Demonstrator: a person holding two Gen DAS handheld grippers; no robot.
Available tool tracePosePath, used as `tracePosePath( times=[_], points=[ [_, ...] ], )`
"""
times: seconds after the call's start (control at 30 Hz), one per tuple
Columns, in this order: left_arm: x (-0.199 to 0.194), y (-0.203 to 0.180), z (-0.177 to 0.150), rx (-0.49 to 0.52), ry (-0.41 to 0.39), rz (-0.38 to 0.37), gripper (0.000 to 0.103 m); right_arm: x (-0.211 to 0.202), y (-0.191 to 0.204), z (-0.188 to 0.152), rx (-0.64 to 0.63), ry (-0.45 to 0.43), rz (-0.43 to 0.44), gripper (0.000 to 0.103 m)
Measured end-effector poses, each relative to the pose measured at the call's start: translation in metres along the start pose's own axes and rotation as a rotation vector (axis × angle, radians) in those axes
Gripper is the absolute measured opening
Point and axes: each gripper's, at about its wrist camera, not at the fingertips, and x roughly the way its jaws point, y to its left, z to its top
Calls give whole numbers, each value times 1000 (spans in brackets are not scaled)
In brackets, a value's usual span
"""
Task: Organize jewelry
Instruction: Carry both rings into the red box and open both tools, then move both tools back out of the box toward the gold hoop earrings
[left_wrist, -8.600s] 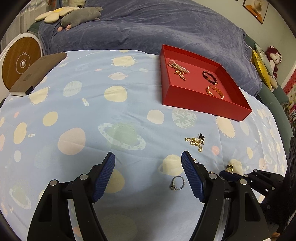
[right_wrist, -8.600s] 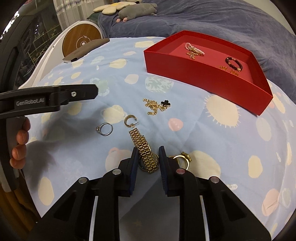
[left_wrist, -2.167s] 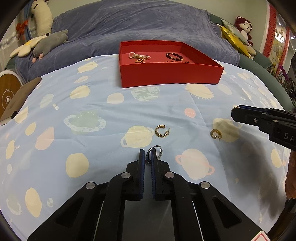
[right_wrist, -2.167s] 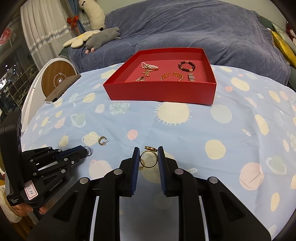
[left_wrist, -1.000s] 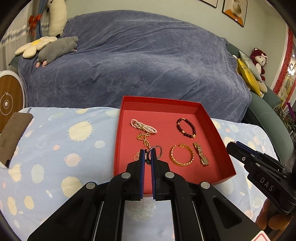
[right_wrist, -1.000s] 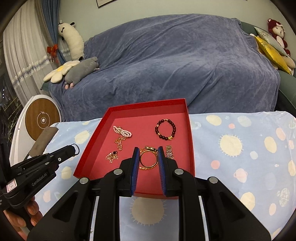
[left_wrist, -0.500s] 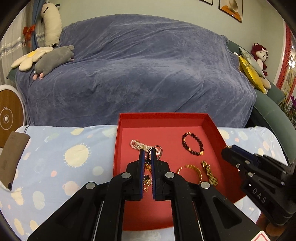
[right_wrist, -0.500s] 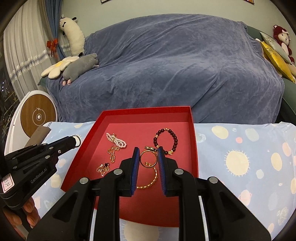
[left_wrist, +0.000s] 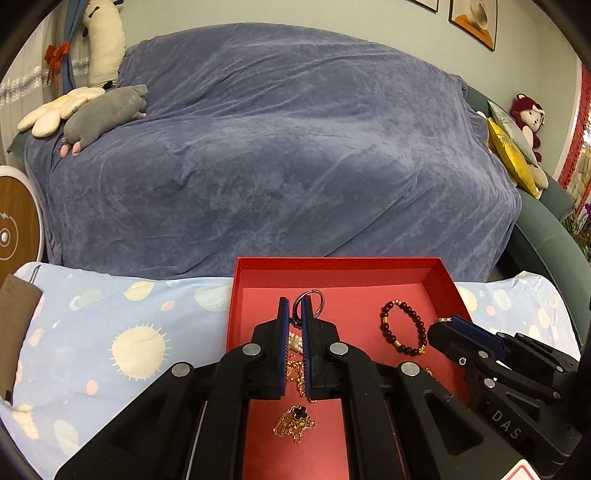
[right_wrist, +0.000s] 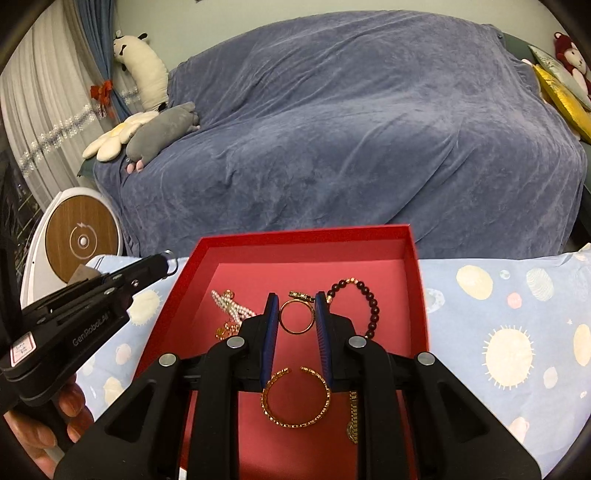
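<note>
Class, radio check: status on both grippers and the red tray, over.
Left gripper shut on silver ring, right gripper shut on gold ring. Both above red tray. Nothing blocking the drop.

Blue-draped sofa (left_wrist: 280, 147) — plush toys, curtain (right_wrist: 40, 122) beside it.

A shiny gold metal ring (right_wrist: 295, 320) is gleaming against the matt red cardboard tray (right_wrist: 413, 291); behind the tray, plush blue velvet sofa cover (right_wrist: 351, 129) is creasing softly.
</note>
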Motion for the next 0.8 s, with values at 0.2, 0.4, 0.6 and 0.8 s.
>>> tracePosePath(
  times=[0.2,0.4,0.6,0.8],
  points=[
    [17,-6,-4,-8,19,-13,4,7,-2,-1,-14,4,-5,19],
    [27,-6,-9,-3,43,-7,4,16,-10,-2,3,15,-14,19],
    [36,-3,-14,-5,79,8,6,22,-15,-5,19,23,-17,20],
    [33,-1,-15,-11,70,27,35,16,-13,-3,27,-5,-19,23]
  ],
)
